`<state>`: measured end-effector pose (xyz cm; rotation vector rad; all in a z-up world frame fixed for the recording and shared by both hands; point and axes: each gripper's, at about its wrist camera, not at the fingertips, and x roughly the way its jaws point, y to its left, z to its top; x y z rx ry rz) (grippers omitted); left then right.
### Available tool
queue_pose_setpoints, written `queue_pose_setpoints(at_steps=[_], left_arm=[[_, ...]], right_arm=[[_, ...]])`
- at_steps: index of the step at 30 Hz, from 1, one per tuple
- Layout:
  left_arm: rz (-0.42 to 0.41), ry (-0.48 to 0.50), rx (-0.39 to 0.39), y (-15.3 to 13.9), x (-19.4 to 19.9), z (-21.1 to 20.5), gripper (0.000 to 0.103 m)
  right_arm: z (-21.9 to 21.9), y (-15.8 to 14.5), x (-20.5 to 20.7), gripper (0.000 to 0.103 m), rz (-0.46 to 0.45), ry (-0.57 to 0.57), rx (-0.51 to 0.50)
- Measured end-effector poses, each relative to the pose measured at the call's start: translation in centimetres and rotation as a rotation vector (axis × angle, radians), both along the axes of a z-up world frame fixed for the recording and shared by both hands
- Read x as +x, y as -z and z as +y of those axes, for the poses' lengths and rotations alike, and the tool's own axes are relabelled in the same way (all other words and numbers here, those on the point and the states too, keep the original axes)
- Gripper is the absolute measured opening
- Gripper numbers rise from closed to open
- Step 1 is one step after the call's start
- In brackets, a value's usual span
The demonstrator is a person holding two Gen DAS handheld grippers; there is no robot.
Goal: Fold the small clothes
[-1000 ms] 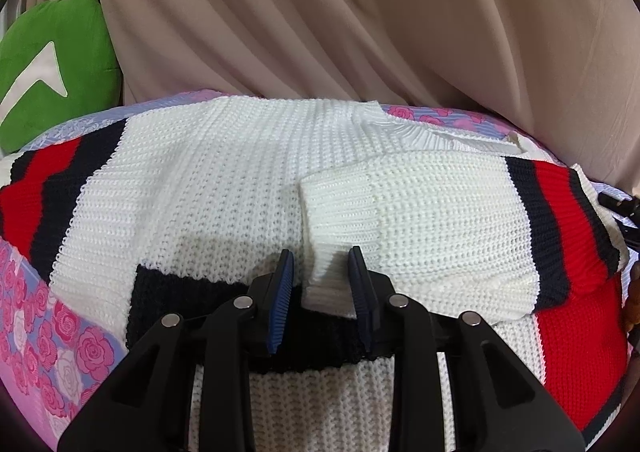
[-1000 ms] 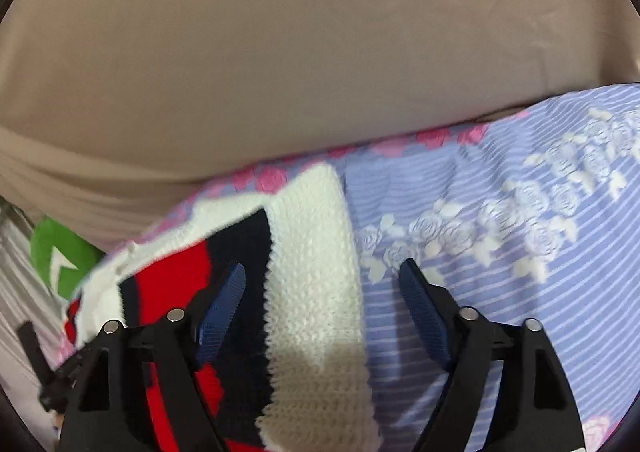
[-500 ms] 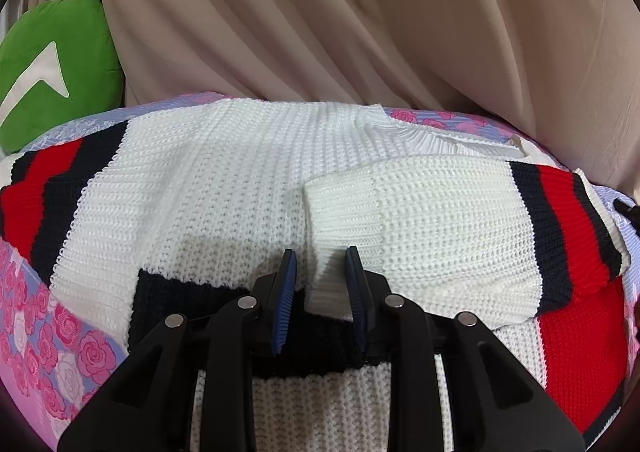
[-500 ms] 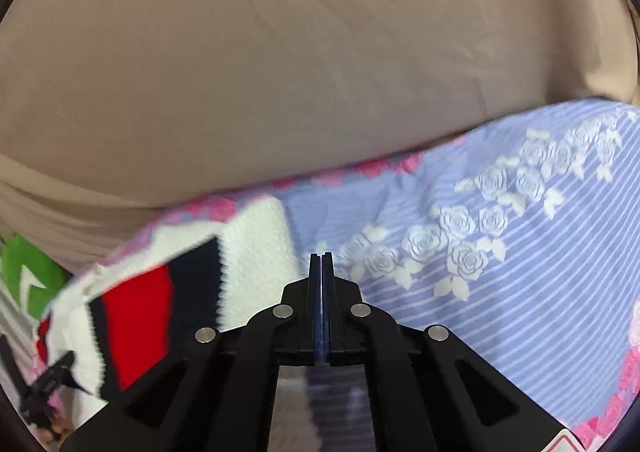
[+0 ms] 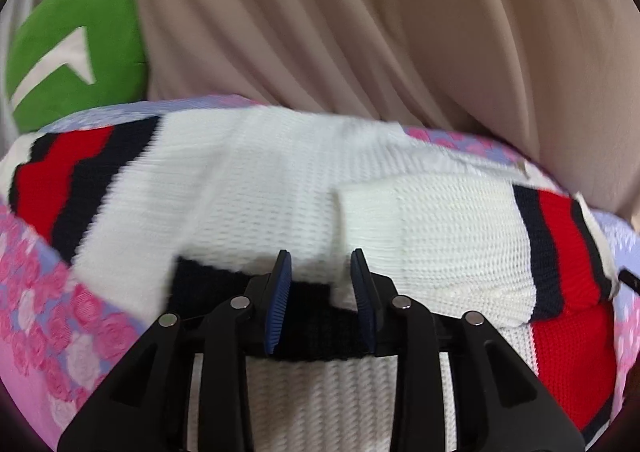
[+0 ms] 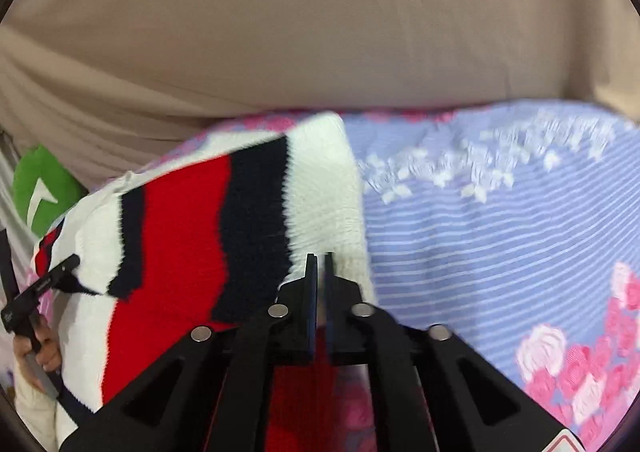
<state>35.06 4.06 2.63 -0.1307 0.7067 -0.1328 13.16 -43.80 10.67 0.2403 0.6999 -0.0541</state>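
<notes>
Since a second ago, our right gripper [image 6: 319, 258] is parting again after snapping shut, its jaws a thin slit apart with nothing visibly between them. We are seeing one knitted sweater [image 5: 256, 188] lying on the floral bedspread [image 6: 480, 236], one sleeve [image 5: 440, 228] folded across its body. Our left gripper [image 5: 320, 258] is opening, empty, just above the sweater. One green cushion [image 5: 76, 52] is sitting behind.
</notes>
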Motion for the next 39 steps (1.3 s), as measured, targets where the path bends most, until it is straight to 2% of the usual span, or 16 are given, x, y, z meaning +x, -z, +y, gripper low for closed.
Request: queue_pose_setpoints(at_steps=[2,4,6,9,14,16,20,21,22,23,24,26,29,34,36,39], left_arm=[[-0.022,-0.052,-0.024,-0.8,-0.9,2.7,0.044],[-0.042,-0.129,-0.05,-1.8,-1.7,6.6,0.066],[-0.054,-0.221,-0.063,-2.5,-1.8,11.1,0.071],[-0.017,-0.379,-0.105,-2.9,-1.1,19.6,0.074],[0.065,-0.629,-0.296,-0.9,1.4,33.8,0.074],[0.08,-0.666,-0.34,0.1,2.3,36.9,0.073],[0.099,-0.648,-0.373,1.9,4.0,38.7,0.066],[0.083,-0.651,-0.34,1.8,4.3,38.5,0.058],[0.081,-0.63,-0.328,1.8,4.8,38.1,0.032],[0.095,-0.608,-0.334,1.8,5.3,37.6,0.018],[0.099,-0.605,-0.343,1.5,5.5,37.2,0.013],[0.037,-0.59,-0.317,-0.5,5.1,35.4,0.011],[-0.09,-0.492,-0.184,-6.0,3.7,29.7,0.01],[-0.255,-0.125,-0.072,-14.8,0.6,12.3,0.01],[-0.26,0.033,-0.042,-15.5,-0.6,4.7,0.011],[-0.182,0.243,0.032,-12.6,-1.9,-6.7,0.021]], right_arm=[[2.1,-0.9,-1.2,0.013,-0.019,-0.057,-0.009],[4.6,-0.4,-1.9,0.022,0.0,-0.129,0.013],[6.7,0.0,-2.1,0.025,0.021,-0.182,0.01],[10.0,2.0,-1.7,0.032,0.048,-0.273,-0.008],[13.1,3.5,1.0,0.038,0.097,-0.299,-0.073],[12.5,3.5,1.0,0.043,0.095,-0.286,-0.06],[12.1,4.4,1.6,0.044,0.095,-0.265,-0.024],[12.1,4.5,1.8,0.044,0.095,-0.265,-0.024],[12.2,4.7,1.7,0.045,0.094,-0.266,-0.028],[12.8,4.9,2.0,0.047,0.092,-0.266,-0.033],[13.2,5.2,2.3,0.048,0.091,-0.267,-0.035],[13.6,5.4,2.8,0.05,0.091,-0.271,-0.033],[13.5,5.4,2.9,0.051,0.089,-0.27,-0.019],[13.3,5.4,2.9,0.053,0.085,-0.272,0.001],[13.2,5.4,3.0,0.053,0.082,-0.273,0.012],[13.2,5.4,3.1,0.056,0.076,-0.276,0.04]])
